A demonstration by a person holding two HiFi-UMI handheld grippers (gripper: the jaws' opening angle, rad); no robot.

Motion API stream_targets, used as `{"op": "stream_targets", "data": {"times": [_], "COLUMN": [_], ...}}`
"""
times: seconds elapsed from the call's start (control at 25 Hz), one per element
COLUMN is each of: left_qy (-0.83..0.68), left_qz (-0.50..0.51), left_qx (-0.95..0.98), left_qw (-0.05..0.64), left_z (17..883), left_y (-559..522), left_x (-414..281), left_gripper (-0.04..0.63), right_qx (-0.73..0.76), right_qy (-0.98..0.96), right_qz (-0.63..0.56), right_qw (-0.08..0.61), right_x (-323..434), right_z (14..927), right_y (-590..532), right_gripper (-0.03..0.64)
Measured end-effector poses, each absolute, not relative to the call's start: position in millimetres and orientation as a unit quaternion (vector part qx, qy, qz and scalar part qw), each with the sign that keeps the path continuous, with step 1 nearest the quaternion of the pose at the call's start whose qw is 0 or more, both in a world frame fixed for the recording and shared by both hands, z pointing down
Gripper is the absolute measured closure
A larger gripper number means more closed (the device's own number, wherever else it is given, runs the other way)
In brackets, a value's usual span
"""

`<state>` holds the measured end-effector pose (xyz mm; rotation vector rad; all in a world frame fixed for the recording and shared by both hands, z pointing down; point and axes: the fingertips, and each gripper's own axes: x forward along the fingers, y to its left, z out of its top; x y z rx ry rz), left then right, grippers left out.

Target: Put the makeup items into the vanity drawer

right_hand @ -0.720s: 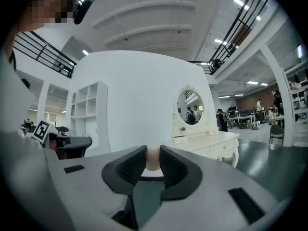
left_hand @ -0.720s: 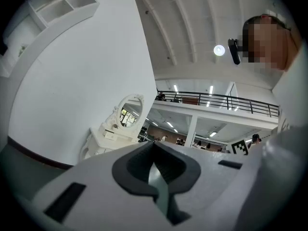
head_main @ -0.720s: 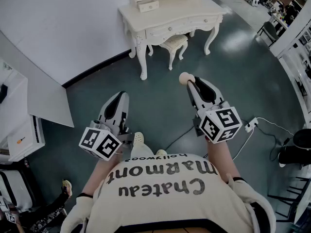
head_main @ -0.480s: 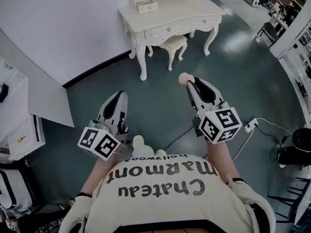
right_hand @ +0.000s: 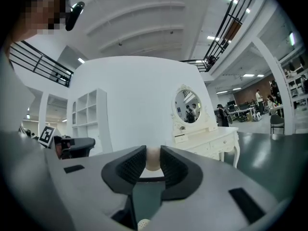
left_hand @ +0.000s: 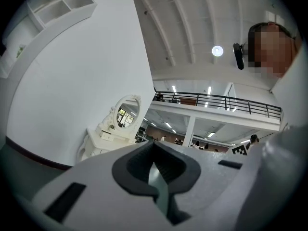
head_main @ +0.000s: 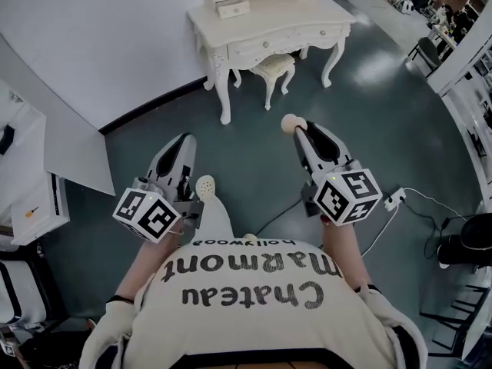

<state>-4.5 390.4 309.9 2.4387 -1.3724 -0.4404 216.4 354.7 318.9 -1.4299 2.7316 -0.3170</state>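
A cream vanity table with a front drawer stands against the white wall, far ahead of both grippers. My right gripper is held over the floor, shut on a round beige makeup sponge. In the right gripper view the sponge sits pinched between the dark pads of the right gripper, with the vanity beyond. My left gripper hovers lower left, its jaws together with nothing between them. The left gripper points up toward the vanity and the ceiling.
A cushioned stool is tucked under the vanity. A small drawer box sits on its top. A cable and power strip lie on the floor at right. White cabinets stand at left, a black chair at far right.
My left gripper has shifted left and slightly up. The person's pale shoe has stepped forward between the grippers. The right gripper still holds the sponge in nearly the same place.
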Motion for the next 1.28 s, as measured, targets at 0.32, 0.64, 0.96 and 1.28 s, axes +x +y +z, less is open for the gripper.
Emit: {"op": "stream_targets", "data": {"times": [0.32,0.64,0.96,1.28], "left_qy": [-0.469,-0.459,-0.451,-0.448], "left_qz": [-0.154,-0.162,-0.162,-0.16], "left_qx": [0.853,0.853,0.858,0.86], "left_qw": [0.17,0.188,0.185,0.185], "left_z": [320.9,337.5,330.8,317.8], "left_y": [376.3,335.5,264.5,174.9], "left_x": [-3.8,-3.5,-11.2,-32.3], "left_gripper": [0.586,0.586,0.588,0.586], "right_qx": [-0.451,-0.451,-0.455,-0.457], "right_qy": [0.884,0.883,0.88,0.88], "right_qz": [-0.122,-0.128,-0.133,-0.131], "right_qw": [-0.007,-0.024,-0.021,-0.014], "right_x": [203.2,194.5,186.3,162.9], "right_z": [338.5,350.8,344.4,328.8], "right_y": [347.6,314.2,247.2,156.6], "right_gripper": [0.508,0.508,0.508,0.509]}}
